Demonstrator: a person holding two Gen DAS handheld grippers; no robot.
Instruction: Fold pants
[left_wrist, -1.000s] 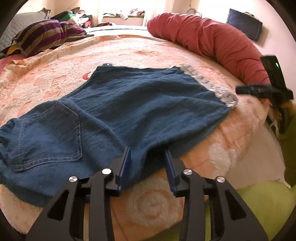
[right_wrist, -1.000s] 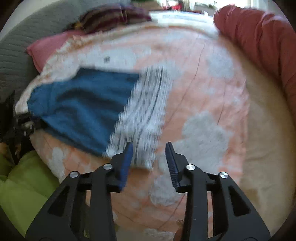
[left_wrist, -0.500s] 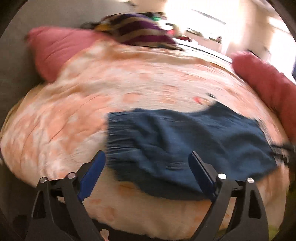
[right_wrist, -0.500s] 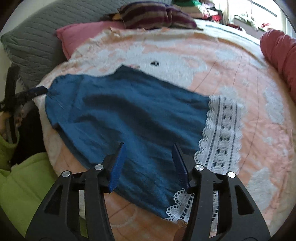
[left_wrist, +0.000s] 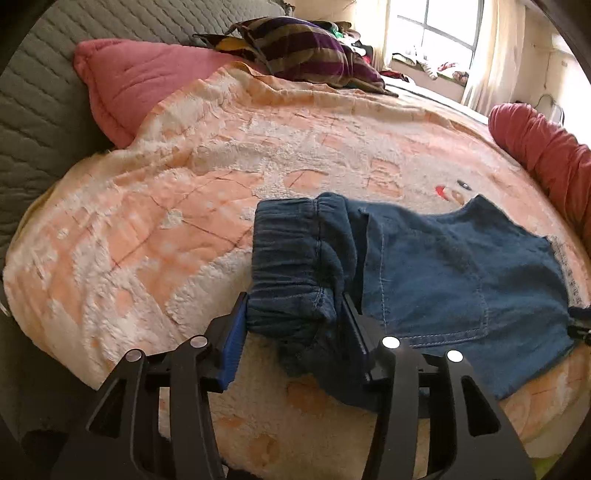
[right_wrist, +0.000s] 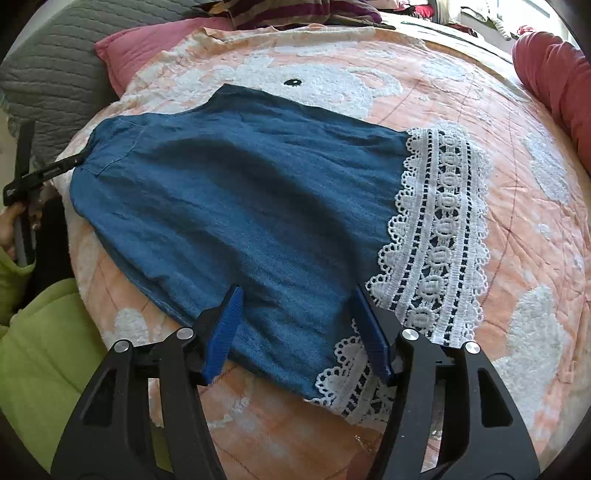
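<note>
Blue denim pants (right_wrist: 243, 206) with a white lace hem (right_wrist: 443, 236) lie flat on the peach blanket. In the left wrist view the pants (left_wrist: 458, 280) show their gathered waistband (left_wrist: 291, 258) and a back pocket. My left gripper (left_wrist: 291, 328) is open, its jaws on either side of the waistband's near corner. My right gripper (right_wrist: 299, 328) is open over the near edge of the pant leg, just left of the lace hem. The left gripper also shows at the far left of the right wrist view (right_wrist: 44, 173), at the waistband corner.
A peach and white fleece blanket (left_wrist: 177, 206) covers the bed. A pink pillow (left_wrist: 122, 88), a grey quilted cushion (right_wrist: 48, 74) and a striped cushion (left_wrist: 295, 48) lie at the head. A red bolster (left_wrist: 546, 155) lies along the far right. Green fabric (right_wrist: 44, 339) lies at the near edge.
My left gripper has moved from the pants' side to the waistband end, and its jaws now bracket the waistband. My right gripper has moved to the leg's near edge and opened wider.
</note>
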